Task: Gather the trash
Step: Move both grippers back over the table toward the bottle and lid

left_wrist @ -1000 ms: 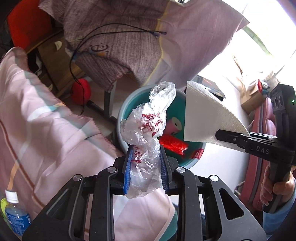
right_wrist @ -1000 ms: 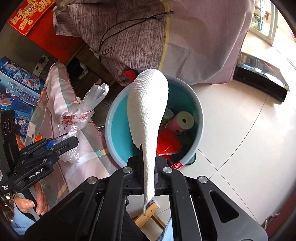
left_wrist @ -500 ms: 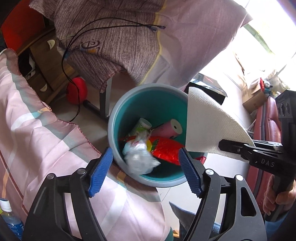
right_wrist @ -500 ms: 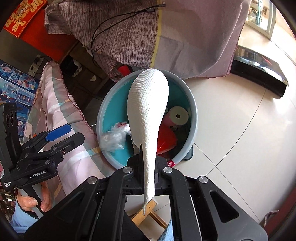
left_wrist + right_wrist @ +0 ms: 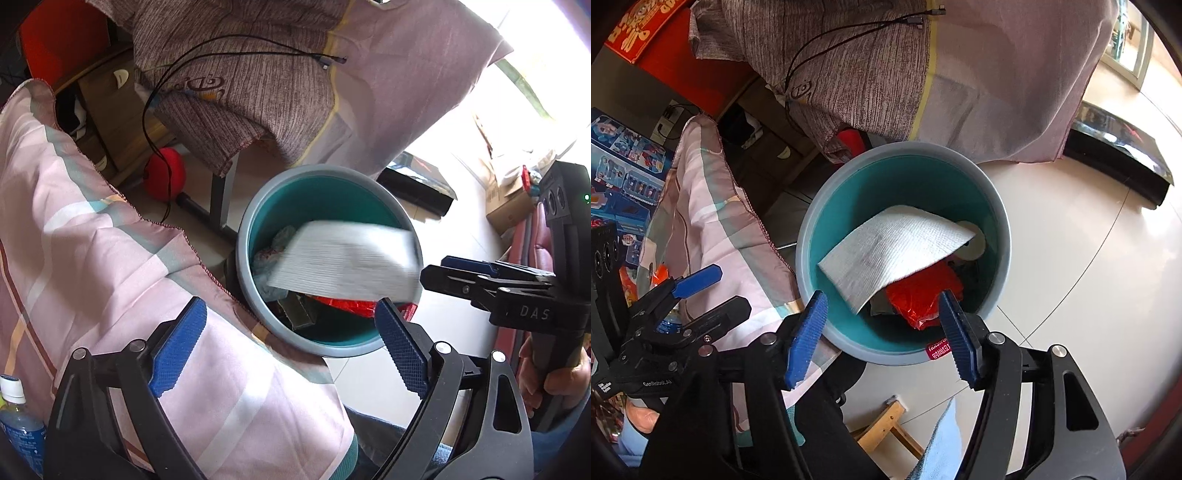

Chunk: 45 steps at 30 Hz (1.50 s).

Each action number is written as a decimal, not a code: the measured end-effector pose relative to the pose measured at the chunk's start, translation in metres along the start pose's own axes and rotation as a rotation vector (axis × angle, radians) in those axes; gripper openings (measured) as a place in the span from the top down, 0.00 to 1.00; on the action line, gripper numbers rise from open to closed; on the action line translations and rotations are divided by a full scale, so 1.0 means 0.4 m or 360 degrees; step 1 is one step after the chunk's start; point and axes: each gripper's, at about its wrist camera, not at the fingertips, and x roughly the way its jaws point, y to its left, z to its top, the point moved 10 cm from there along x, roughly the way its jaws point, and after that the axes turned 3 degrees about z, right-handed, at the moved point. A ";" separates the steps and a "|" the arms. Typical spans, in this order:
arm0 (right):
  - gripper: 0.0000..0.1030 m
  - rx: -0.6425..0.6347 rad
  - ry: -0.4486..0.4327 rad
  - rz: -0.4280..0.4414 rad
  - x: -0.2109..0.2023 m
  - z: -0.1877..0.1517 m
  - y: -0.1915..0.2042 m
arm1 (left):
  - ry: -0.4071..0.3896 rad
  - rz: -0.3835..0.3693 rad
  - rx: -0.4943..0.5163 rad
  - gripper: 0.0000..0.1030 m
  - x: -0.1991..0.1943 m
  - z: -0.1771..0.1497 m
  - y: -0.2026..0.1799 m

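Tiled floor (image 5: 1071,266), draped cloths around. One teal bin (image 5: 812,258) on it, holding red wrapper (image 5: 919,291), clear bag (image 5: 271,254), and paper towel (image 5: 897,251) lying loose on top. Left gripper (image 5: 288,354): jaws opening, wide, empty. Right gripper (image 5: 882,332): jaws opening, empty, above the bin.

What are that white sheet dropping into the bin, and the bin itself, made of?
White sheet: looks like paper towel, matte, with a dimpled embossed grid, bending softly.
Bin: probably moulded plastic, with a smooth grey rim and a teal inside showing a slight sheen.
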 end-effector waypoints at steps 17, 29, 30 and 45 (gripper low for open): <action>0.19 0.0088 0.0063 -0.0029 0.003 -0.037 0.031 | -0.0020 -0.0021 -0.0086 0.09 -0.063 -0.066 0.055; 0.19 -0.0046 0.0084 -0.0008 0.009 -0.075 0.166 | -0.0128 0.0012 -0.0228 0.08 -0.178 -0.128 0.168; 0.19 -0.0065 0.0088 -0.0008 0.011 -0.080 0.183 | -0.0135 0.0016 -0.0240 0.08 -0.187 -0.134 0.178; 0.19 -0.0377 0.0160 0.0017 0.053 -0.129 0.454 | -0.0279 0.0097 -0.0488 0.07 -0.340 -0.267 0.402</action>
